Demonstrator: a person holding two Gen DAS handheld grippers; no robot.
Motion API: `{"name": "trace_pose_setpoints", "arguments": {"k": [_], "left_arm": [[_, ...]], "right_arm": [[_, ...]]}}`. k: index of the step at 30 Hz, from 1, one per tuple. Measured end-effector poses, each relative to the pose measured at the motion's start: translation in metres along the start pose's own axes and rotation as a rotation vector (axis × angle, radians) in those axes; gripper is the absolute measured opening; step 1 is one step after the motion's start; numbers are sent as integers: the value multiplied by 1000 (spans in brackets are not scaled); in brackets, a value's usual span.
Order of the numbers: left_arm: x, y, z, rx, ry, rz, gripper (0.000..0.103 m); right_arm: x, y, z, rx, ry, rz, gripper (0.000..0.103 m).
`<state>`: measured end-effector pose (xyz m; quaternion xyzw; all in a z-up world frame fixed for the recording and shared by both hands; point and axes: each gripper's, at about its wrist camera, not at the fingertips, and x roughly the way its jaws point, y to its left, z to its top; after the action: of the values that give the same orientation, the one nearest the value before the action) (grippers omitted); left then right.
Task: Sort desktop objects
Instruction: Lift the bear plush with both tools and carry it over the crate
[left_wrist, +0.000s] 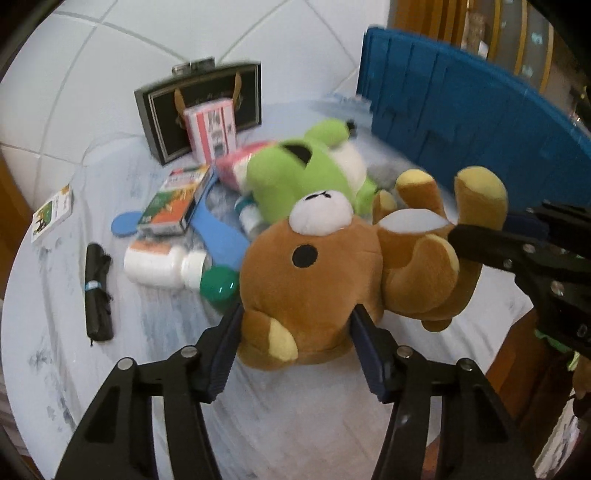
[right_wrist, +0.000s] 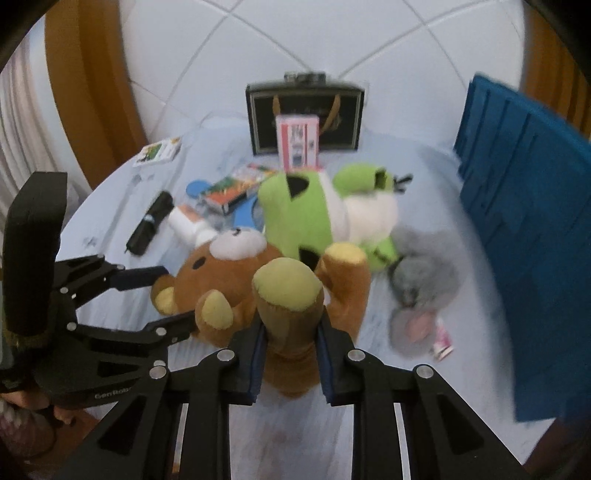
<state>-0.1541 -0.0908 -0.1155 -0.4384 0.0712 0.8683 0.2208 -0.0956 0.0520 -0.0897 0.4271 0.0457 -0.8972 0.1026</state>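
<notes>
Gripping brown teddy bear (left_wrist: 325, 280) two-handed above surface (left_wrist: 295, 406): left gripper (left_wrist: 295, 332) fingers pinching head, right gripper (right_wrist: 290, 354) fingers clamped on leg. Lift evenly, both grips firm, clear green plush (left_wrist: 295, 173), carry toward blue bin (left_wrist: 461, 122).

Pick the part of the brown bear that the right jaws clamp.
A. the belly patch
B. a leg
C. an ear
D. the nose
B: in the right wrist view the right gripper is shut on one leg of the bear, just below its yellow foot pad, while the left gripper straddles the head.
</notes>
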Motion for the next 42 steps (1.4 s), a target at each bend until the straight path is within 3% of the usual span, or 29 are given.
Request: {"name": "trace_pose_setpoints", "arguments": {"k": [5,11,17,21,27,31,32,36,40,42], "left_arm": [[-27,-9,27,-29,-114,-46,57],[-66,-46,95,-29,-280,-127,57],[-103,-148,196,63,-460,-228,57],[-96,-242,245,179,-476,-262,57],[-20,-378,277,317,-259,-258,57],[19,-429,276,379,-121,-217,56],[24,-439,274,390,-113,-197,51],[28,-461,266,413,-93,-151,51],[21,-465,263,394,-116,-104,51],[20,-470,264,391,-120,-84,54]], "right_arm": [[-33,-2,26,-51,-75,-76,23],[-99,-26,66,-89,-233,-211,23],[-197,-99,97,-63,-430,-402,23],[-247,-180,94,36,-482,-488,23],[-252,-320,55,254,-376,-514,23],[-222,-396,26,356,-216,-506,23],[-212,-413,17,384,-170,-495,23],[-168,-450,-13,425,23,-455,24],[-161,-467,-32,432,27,-427,29],[-164,-472,-34,431,17,-415,38]]}}
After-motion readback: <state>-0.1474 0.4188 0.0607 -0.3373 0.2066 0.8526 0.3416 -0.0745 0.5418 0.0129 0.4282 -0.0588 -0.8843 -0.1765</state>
